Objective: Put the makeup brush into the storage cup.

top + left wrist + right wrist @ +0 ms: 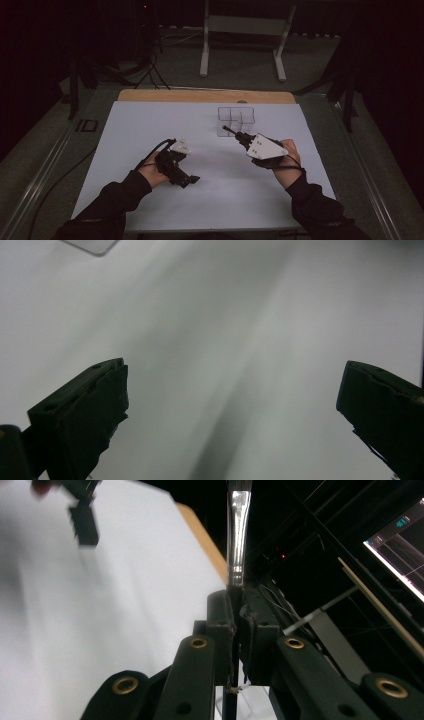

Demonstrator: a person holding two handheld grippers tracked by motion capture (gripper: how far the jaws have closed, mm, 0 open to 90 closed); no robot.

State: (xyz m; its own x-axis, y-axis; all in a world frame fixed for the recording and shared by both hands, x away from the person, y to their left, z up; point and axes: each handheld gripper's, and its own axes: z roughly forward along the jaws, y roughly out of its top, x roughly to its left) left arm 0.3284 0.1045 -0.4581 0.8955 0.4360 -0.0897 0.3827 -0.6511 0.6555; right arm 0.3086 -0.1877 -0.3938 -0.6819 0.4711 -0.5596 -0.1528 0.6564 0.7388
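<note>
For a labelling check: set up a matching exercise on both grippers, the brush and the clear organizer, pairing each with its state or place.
Things:
1. left gripper
2. right gripper
3. brush
4. clear organizer

States or places:
A. stands toward the far edge of the white table top
B. jaws wide apart, nothing between them
C. clamped between jaws, metal ferrule sticking out
D. jaws shut on a thin handle

Pairs: 1-B, 2-D, 3-C, 4-A
</note>
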